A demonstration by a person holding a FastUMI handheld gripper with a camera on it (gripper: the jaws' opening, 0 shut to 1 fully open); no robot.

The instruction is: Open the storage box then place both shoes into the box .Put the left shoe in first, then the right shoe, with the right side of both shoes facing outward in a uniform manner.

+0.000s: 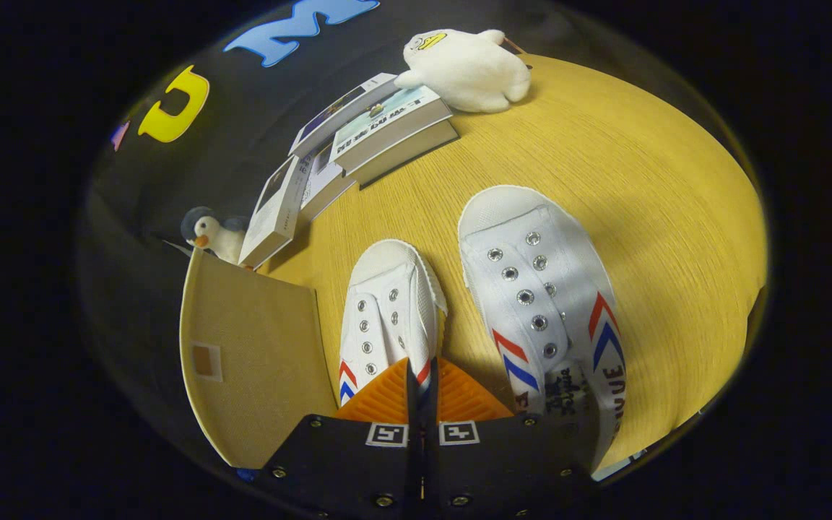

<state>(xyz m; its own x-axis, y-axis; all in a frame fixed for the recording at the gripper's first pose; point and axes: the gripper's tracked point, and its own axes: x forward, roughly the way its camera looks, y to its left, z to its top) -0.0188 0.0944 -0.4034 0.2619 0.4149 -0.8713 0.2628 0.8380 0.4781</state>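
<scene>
On the wooden table (604, 166), two white shoes side by side, toes pointing away from gripper (422, 393), long axes along fingers. Jaws pinched on left shoe (387, 310) collar edge; right shoe (539, 289) beside. Storage box (257, 361) left of the fingers.

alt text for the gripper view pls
The gripper is shut on the left shoe, held above the wooden table beside the right shoe. A beige storage box sits alongside; books beyond.
</scene>
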